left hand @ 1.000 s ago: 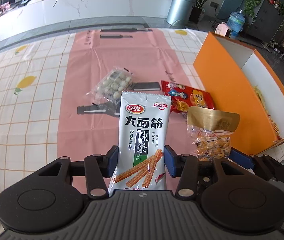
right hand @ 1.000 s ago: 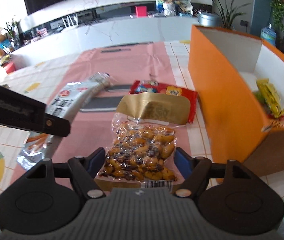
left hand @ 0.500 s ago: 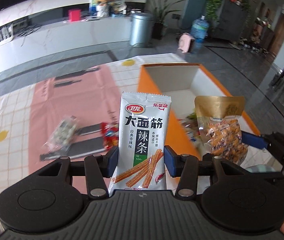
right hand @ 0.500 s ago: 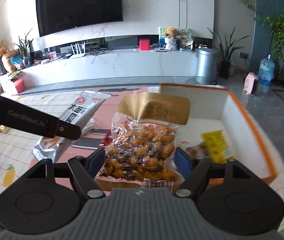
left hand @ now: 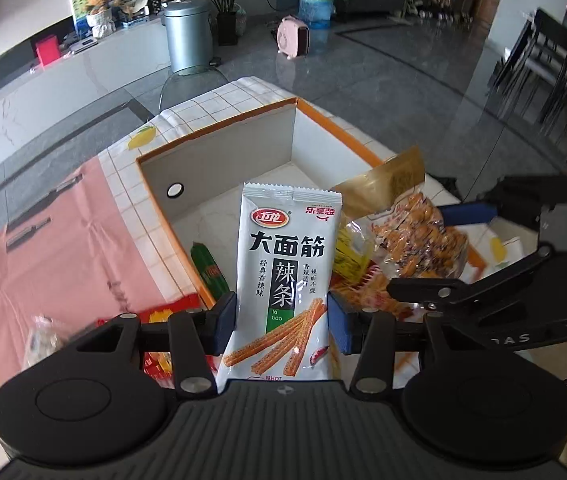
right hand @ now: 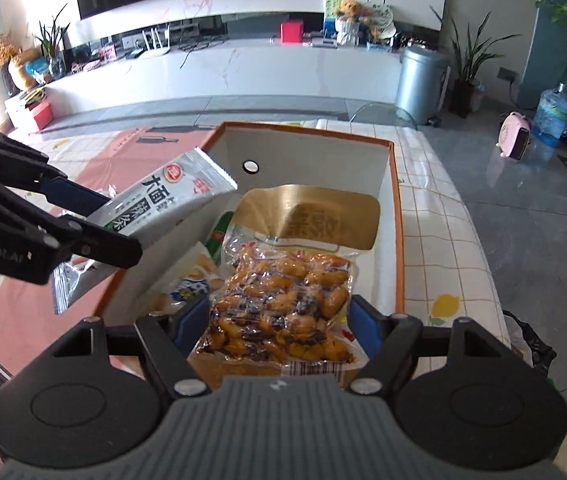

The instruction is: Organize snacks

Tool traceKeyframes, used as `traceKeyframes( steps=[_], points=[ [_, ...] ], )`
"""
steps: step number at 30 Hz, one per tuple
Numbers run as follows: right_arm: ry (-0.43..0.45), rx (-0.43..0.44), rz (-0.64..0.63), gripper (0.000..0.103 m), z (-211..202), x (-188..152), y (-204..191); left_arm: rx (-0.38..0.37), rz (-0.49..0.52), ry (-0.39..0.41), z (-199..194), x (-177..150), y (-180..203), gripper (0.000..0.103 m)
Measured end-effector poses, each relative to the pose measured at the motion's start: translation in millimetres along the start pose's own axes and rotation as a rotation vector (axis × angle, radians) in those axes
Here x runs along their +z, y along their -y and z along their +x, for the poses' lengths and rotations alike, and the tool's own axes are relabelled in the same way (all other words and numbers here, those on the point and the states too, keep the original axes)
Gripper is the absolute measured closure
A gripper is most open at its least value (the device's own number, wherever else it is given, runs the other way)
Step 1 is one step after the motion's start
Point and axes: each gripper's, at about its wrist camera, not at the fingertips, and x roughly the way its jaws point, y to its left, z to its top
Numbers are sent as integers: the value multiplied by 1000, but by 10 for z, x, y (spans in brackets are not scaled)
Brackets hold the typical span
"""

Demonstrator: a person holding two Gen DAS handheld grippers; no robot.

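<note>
My left gripper [left hand: 282, 316] is shut on a white spicy-strip packet [left hand: 287, 248], held upright over the near left part of the orange box [left hand: 323, 120]. My right gripper [right hand: 277, 320] is shut on a clear bag of glazed peanuts [right hand: 283, 300] with a gold top, held above the same box [right hand: 397, 208]. The two grippers hang side by side, left gripper [right hand: 123, 224] at the box's left wall, peanut bag [left hand: 415, 232] to the right of the packet. Below them the box holds a green packet [left hand: 207, 268], a yellow one [left hand: 349, 248] and others.
The box's far half shows bare white floor [left hand: 219, 216]. Left of the box, a red snack bag [left hand: 163, 312] and a blurred clear pack [left hand: 43, 340] lie on the pink runner [left hand: 63, 240]. The table ends just beyond the box; a metal bin [right hand: 419, 80] stands on the floor.
Both grippers have risen and swung right from above the pink runner to over the orange box, each still carrying its packet. The left one has also rolled.
</note>
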Motion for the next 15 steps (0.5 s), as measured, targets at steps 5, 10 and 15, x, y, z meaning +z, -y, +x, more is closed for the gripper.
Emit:
traceKeyframes(
  steps=[5,10,15],
  points=[
    [-93,14,-124,30,369,278,57,39,65,-45,317,292,-91,48],
    [-188,-17,-259,30,766,482,71,72,120,-80,631,543,-166,48],
    [-246,11,-298,30,1022,645,125,85,139,-101,833,637,-211,48]
  ],
)
